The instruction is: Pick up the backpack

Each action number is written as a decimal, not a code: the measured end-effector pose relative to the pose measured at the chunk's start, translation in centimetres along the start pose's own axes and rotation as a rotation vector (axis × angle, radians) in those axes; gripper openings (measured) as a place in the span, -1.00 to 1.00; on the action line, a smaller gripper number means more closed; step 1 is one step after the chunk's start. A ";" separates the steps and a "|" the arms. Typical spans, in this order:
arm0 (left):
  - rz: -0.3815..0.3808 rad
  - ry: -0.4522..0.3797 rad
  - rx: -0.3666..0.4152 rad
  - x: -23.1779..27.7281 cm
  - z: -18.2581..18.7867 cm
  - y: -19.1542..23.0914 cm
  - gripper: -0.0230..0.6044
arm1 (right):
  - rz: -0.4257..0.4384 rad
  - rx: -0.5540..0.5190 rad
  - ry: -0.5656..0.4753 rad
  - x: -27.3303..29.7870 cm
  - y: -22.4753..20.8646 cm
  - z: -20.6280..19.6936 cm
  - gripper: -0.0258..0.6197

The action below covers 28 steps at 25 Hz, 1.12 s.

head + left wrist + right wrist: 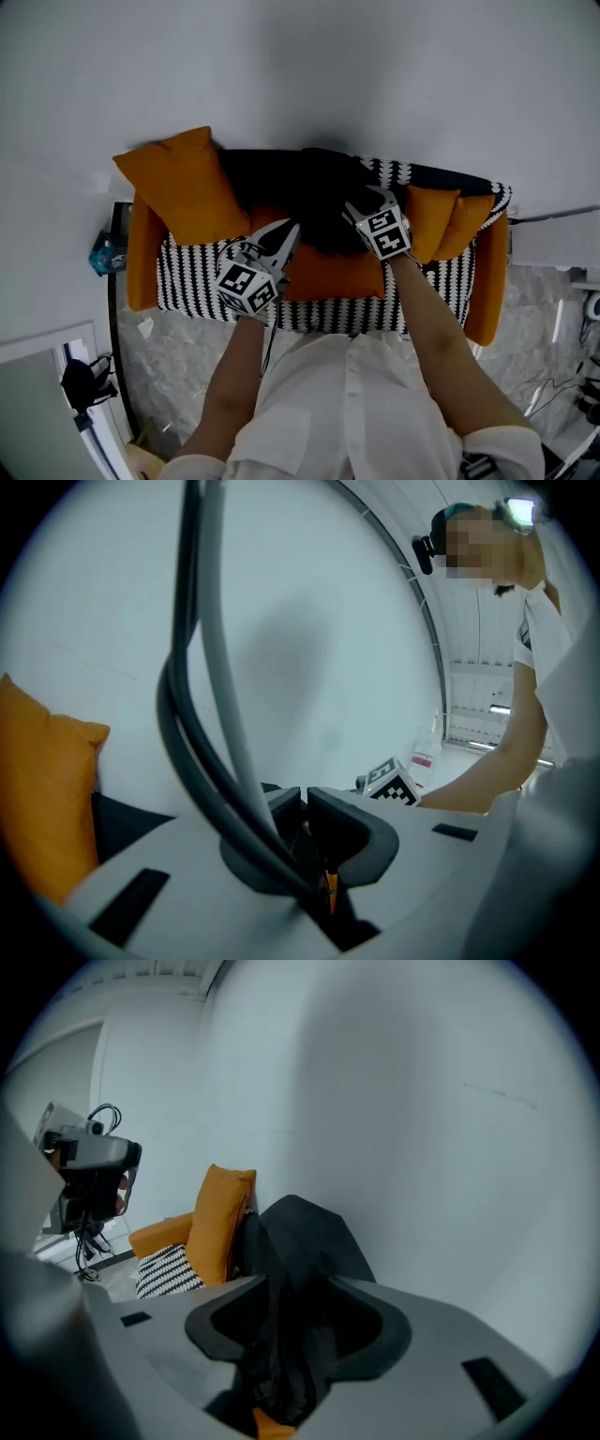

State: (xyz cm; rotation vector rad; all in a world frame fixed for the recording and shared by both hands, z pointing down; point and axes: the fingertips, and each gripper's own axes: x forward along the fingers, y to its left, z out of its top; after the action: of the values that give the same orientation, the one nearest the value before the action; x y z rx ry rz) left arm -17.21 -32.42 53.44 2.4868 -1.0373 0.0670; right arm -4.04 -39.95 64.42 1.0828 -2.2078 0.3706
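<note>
A black backpack [309, 192] slumps on the orange sofa [142, 253] against the white wall. My right gripper [361, 214] is at the backpack's right side. In the right gripper view its jaws [295, 1312] stand wide apart, with a fold of the backpack's black fabric [305, 1232] hanging between them; the pads do not visibly press on it. My left gripper [286, 234] hovers over the seat just left of the backpack. Its pads [305, 803] are together with nothing between them, and grey cables [202, 714] cross in front of its camera.
A large orange pillow [183, 187] leans left of the backpack, and smaller orange cushions [450, 220] lie to its right. A black-and-white striped throw [192, 272] covers the seat. A stand with a dark device [80, 384] stands on the marble floor at lower left.
</note>
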 end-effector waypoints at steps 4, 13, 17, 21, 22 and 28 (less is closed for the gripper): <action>0.009 0.013 -0.009 -0.3 -0.7 0.3 -0.80 | -0.018 -0.003 0.037 0.4 -0.1 -0.3 -0.55; 0.012 0.041 -0.029 0.1 -2.6 0.5 -0.79 | 0.045 0.061 0.045 -2.5 1.4 -2.5 -0.76; 0.001 0.064 -0.023 0.2 -3.4 0.1 -0.79 | 0.070 0.138 0.024 -4.7 2.3 -3.5 -0.77; -0.008 0.085 -0.025 0.1 -4.3 -0.1 -0.79 | 0.111 0.177 0.000 -7.0 3.6 -4.1 -0.78; -0.011 0.090 -0.025 0.0 -4.5 -0.2 -0.79 | 0.122 0.177 -0.008 -7.6 4.0 -4.1 -0.79; -0.044 0.107 -0.030 -0.4 -5.3 -1.2 -0.79 | 0.166 0.134 -0.049 -11.8 5.5 -4.0 -0.79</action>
State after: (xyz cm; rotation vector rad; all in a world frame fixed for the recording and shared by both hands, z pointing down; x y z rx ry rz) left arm -16.06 -29.20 57.68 2.4492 -0.9326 0.1678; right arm -1.27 -27.39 59.84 0.9892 -2.3519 0.5766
